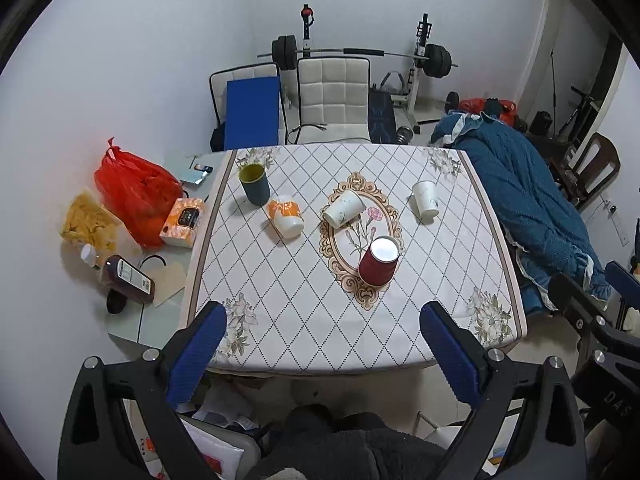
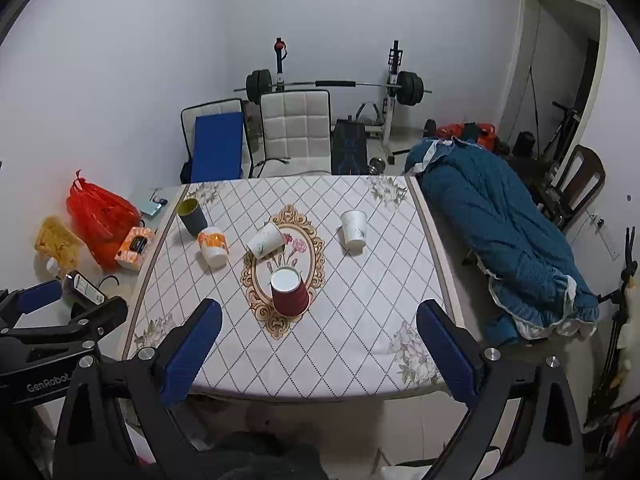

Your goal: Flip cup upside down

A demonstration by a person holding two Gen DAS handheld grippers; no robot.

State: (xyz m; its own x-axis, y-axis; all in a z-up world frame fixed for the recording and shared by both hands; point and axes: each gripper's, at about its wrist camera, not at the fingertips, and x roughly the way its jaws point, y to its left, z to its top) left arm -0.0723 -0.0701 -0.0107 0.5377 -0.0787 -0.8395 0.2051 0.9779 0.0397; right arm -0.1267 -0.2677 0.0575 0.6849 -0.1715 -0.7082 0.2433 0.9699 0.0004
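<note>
Several cups stand on the patterned tablecloth (image 1: 304, 312). A red cup (image 1: 378, 261) (image 2: 289, 291) stands upside down near the middle. A white paper cup (image 1: 344, 209) (image 2: 265, 240) lies tilted on its side. Another white cup (image 1: 425, 199) (image 2: 353, 229) stands upside down to the right. An orange-and-white cup (image 1: 285, 216) (image 2: 213, 247) is upside down and tilted. A dark grey cup with a yellow inside (image 1: 254, 183) (image 2: 192, 215) stands upright at the far left. My left gripper (image 1: 324, 320) and right gripper (image 2: 318, 320) are open and empty, held above the table's near edge.
Left of the cloth lie a red plastic bag (image 1: 134, 196), an orange tissue box (image 1: 183, 222), a dark bottle (image 1: 127, 278) and a yellow bag (image 1: 86, 220). A blue blanket (image 1: 532, 208) covers the right side. Chairs (image 1: 334, 100) and a barbell rack stand behind the table.
</note>
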